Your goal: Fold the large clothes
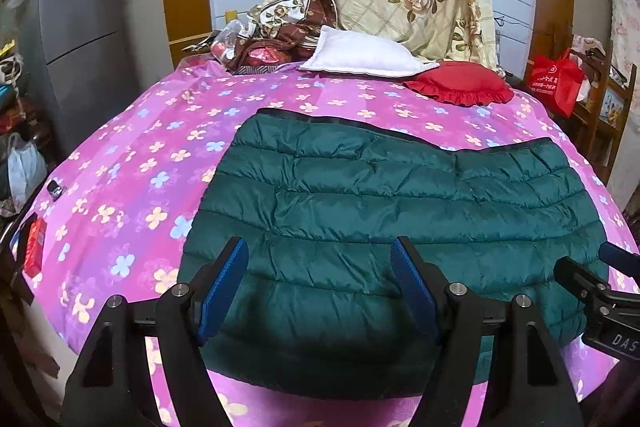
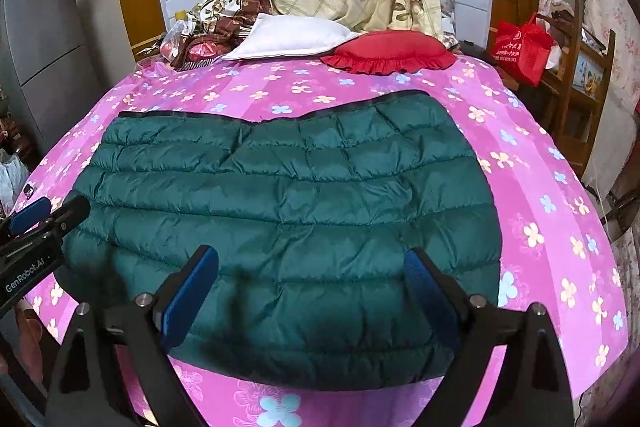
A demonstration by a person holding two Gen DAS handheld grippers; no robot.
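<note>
Left wrist view looks along the left gripper [image 1: 320, 255], whose two black fingers with blue ribbed pads [image 1: 224, 287] stand wide apart above the near half of the dark green quilted down jacket [image 1: 380, 195]; nothing sits between them and no pad presses the fabric. That jacket lies folded into a broad flat bundle on the pink bedsheet printed with small flowers [image 1: 132, 163], its dark-trimmed edge on the far side. Beyond the jacket rest a white pillow [image 1: 360, 53] and a red frilled cushion [image 1: 460, 83]. Right wrist view shows the right gripper [image 2: 312, 271] over the jacket's near edge, likewise spread wide and empty, its pads clear of the cloth. Each gripper shows at the edge of the other's view, beside the jacket.
</note>
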